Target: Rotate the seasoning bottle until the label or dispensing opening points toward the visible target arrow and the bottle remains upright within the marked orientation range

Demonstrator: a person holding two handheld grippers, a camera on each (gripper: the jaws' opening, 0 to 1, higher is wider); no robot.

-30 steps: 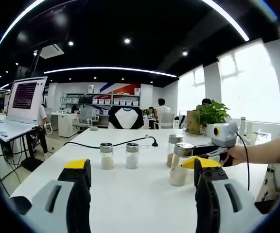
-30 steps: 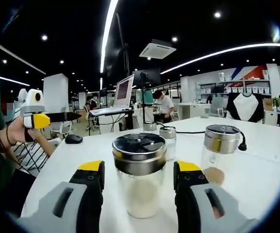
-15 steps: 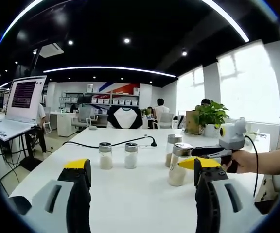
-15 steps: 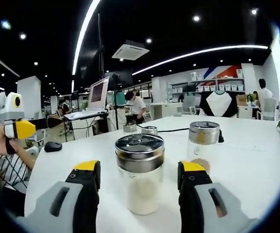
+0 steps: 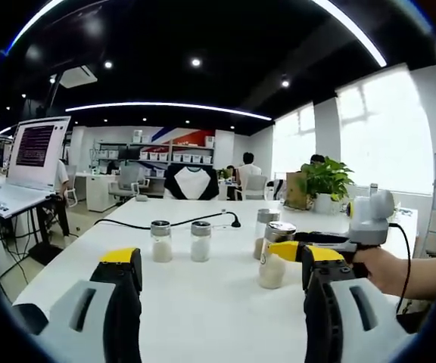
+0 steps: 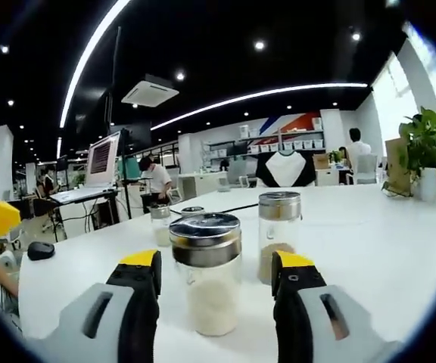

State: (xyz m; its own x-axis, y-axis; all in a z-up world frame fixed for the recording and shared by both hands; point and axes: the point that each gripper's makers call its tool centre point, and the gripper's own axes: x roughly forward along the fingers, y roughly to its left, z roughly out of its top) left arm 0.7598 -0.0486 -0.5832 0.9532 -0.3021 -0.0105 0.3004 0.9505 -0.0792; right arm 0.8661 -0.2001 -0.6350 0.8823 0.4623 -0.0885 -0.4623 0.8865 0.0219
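Observation:
A glass seasoning jar (image 6: 206, 283) with a steel lid and white grains stands upright on the white table (image 6: 369, 249). It sits between the jaws of my right gripper (image 6: 216, 261), which is open, with a gap on each side of the jar. From the left gripper view the same jar (image 5: 273, 255) is at centre right, and the right gripper (image 5: 354, 236) reaches in beside it, held by a hand. My left gripper (image 5: 222, 259) is open and holds nothing, well short of the bottles.
A second jar (image 6: 278, 234) with brown seasoning stands just behind the first. Two small shakers (image 5: 161, 240) (image 5: 200, 240) stand to its left, with a black cable (image 5: 172, 224) behind them. A laptop (image 5: 40, 151) and a potted plant (image 5: 325, 181) sit further off.
The right gripper view has swung to the right and drawn back a little, so the jar looks smaller but stays between the jaws. In the left gripper view the right gripper has shifted rightward.

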